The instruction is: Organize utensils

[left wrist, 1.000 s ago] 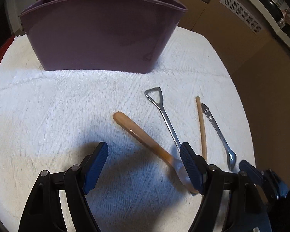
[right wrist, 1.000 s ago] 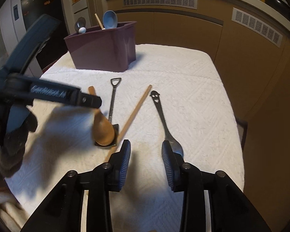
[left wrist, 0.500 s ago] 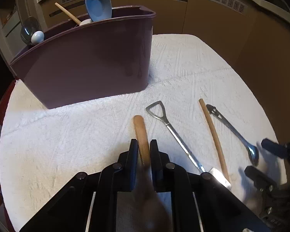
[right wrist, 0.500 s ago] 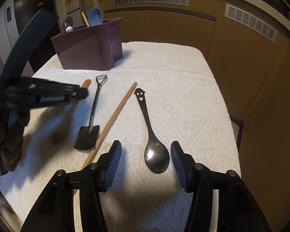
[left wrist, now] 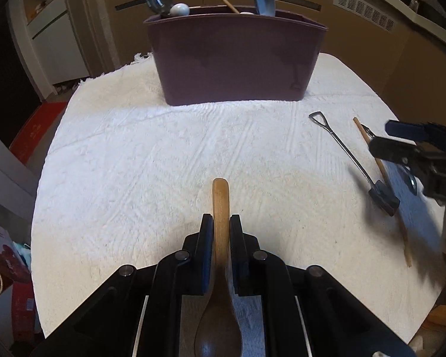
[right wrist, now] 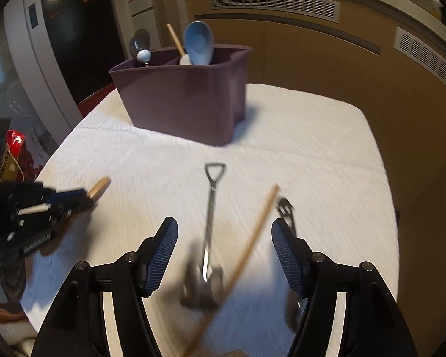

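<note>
The left gripper (left wrist: pixel 221 223) is clamped on the handle of a wooden spoon (left wrist: pixel 220 208); only its own camera shows the bowl behind the pads. Ahead stands the purple utensil caddy (left wrist: pixel 238 59) on the white towel (left wrist: pixel 163 163), a blue spoon (right wrist: pixel 197 43) upright inside. The right gripper (right wrist: pixel 224 238), jaws just widened and holding nothing, hovers over a shovel-shaped spoon (right wrist: pixel 211 202) and a wooden chopstick (right wrist: pixel 258 226). A smiley-handled spoon (right wrist: pixel 285 208) lies partly behind its right finger.
</note>
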A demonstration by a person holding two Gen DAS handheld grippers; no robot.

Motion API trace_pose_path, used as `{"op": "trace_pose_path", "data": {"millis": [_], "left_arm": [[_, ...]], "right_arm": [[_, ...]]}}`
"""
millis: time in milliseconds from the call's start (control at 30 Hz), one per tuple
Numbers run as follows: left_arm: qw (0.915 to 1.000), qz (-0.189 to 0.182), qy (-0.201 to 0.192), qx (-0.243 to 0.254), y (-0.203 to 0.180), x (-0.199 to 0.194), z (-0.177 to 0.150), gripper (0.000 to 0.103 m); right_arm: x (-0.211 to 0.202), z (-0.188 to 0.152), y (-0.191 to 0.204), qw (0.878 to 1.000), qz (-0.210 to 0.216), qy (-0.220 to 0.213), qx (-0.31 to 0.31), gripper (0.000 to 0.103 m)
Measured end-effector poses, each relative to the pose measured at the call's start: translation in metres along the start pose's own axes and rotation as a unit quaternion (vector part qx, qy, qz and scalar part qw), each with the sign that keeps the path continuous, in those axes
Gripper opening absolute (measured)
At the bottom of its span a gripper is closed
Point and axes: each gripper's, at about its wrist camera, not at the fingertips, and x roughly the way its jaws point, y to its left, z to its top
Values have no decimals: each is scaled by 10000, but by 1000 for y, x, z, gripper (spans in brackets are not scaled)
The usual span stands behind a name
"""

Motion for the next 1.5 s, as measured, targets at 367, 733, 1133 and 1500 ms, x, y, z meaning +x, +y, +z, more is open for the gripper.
{"op": "trace_pose_path", "data": {"millis": [367, 733, 1133, 1500], "left_arm": [[9990, -424, -12, -168, 3, -4, -12, 16], [9982, -569, -19, -180, 5, -8, -13, 24], [9966, -697, 279, -346, 13, 4, 9, 27], [9993, -249, 256, -50, -1, 2, 13, 10]], "right_arm": [[77, 43, 19, 9981, -358, 504, 29, 50], [75, 43, 43, 9971, -390, 541, -379, 23], [-3, 8, 43, 9992, -137, 22, -380, 23], [-40, -5, 32, 9995, -28, -225, -218, 23]]}}
